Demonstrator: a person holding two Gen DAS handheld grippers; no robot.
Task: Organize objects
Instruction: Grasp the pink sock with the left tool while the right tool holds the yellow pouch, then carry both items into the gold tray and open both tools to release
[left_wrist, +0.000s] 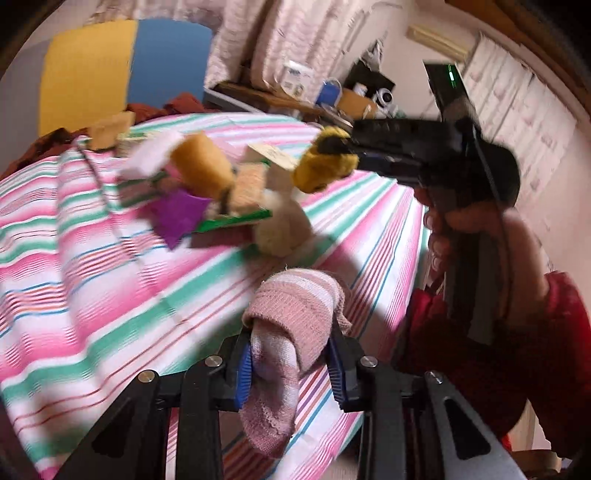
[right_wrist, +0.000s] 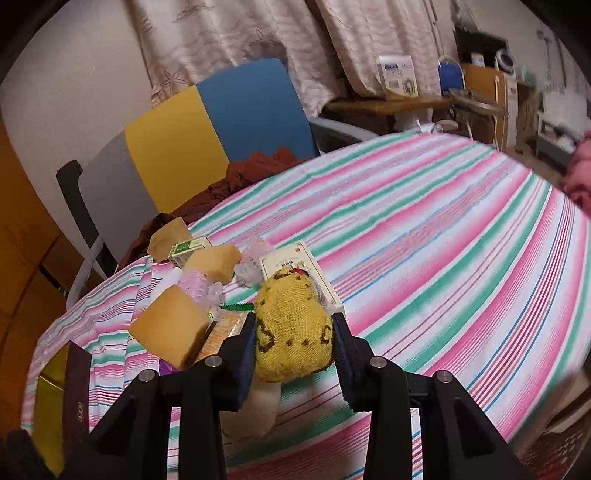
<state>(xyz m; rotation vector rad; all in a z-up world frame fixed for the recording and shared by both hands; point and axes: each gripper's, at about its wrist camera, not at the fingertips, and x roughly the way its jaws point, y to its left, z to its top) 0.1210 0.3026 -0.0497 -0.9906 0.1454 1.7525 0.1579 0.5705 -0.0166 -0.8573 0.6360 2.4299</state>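
Striped cloth (left_wrist: 92, 266) covering the desk, used here as the landmark; both views are somewhat blurred.

At the cloth's far left edge: a tan block (left_wrist: 110, 129), with a chair (left_wrist: 122, 70) of yellow and blue panels behind it. Nearer the cloth's middle lies a heap of mixed things: a white box (left_wrist: 147, 158), an orange sponge (left_wrist: 203, 166), a purple scrap (left_wrist: 177, 218), a green-edged carton (left_wrist: 236, 219) and a cream fluffy ball (left_wrist: 280, 229). In the right wrist view the same heap sits at the cloth's left side, with a flat white box (right_wrist: 295, 262) just behind the yellow sock.

Left gripper (left_wrist: 291, 365), at the cloth's near edge: jaws clenched on a pink sock (left_wrist: 288, 317), whose folded cuff bulges above the blue pads (left_wrist: 244, 369) while the toe hangs down between them, raised off the cloth.

Right gripper (left_wrist: 354, 151), above the cloth to the right of the heap: jaws clenched on a yellow sock (left_wrist: 325, 158) with dark markings, held clear of the cloth. In the right wrist view the right gripper (right_wrist: 295, 350) squeezes this yellow sock (right_wrist: 291, 332) from both sides, and something pale hangs below it. The right hand (left_wrist: 458, 221), in a red sleeve (left_wrist: 517, 354), grips the handle beyond the cloth's right edge.
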